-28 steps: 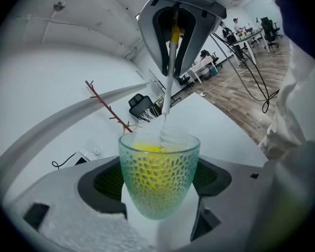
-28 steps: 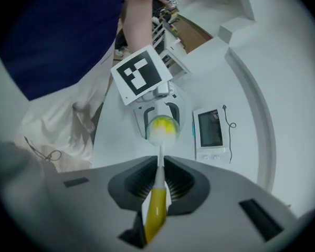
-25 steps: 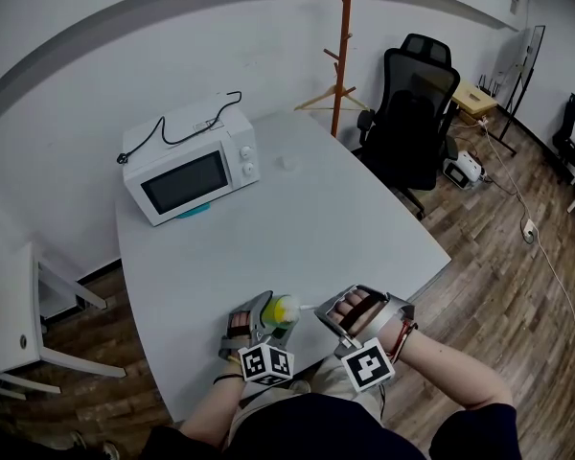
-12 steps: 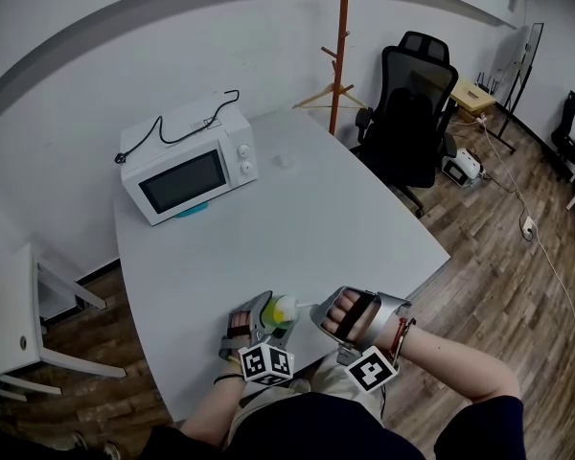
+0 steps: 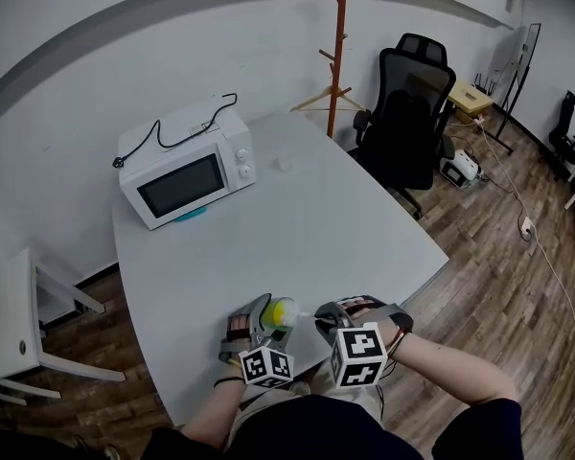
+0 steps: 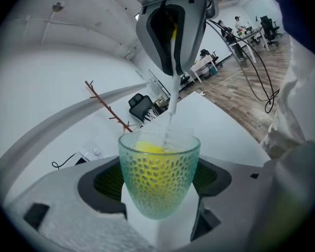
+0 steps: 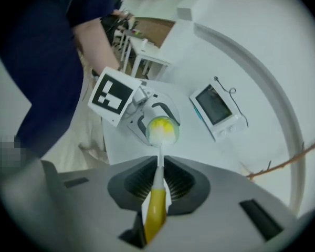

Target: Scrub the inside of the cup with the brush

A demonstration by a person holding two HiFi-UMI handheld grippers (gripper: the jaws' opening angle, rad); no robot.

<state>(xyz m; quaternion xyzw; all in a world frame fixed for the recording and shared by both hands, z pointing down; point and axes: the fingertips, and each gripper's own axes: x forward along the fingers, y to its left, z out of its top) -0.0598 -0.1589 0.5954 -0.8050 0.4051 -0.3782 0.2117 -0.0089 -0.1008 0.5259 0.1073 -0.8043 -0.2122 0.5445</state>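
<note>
The left tool [image 6: 157, 185] clamps the cup [image 6: 158, 159], the right tool [image 7: 157, 182] clamps the brush [image 7: 153, 214], whose head sits inside the cup just ahead: scrubbing appears under way, not finished.

On table [image 5: 316, 218], microwave [image 5: 184, 175] behind cup [image 6: 158, 177] with brush [image 7: 156, 203] inside

Both grippers sit close together, low in front of the person's body. The left gripper [image 5: 268, 326] has its two jaws pressed on the sides of a cup [image 6: 158, 180]. The right gripper [image 5: 328, 319] has its jaws pinched tight on a brush [image 7: 156, 201] handle and points at the left one. The left forearm [image 5: 211, 405] reaches forward. The right forearm [image 5: 450, 367] comes in from the side.
</note>
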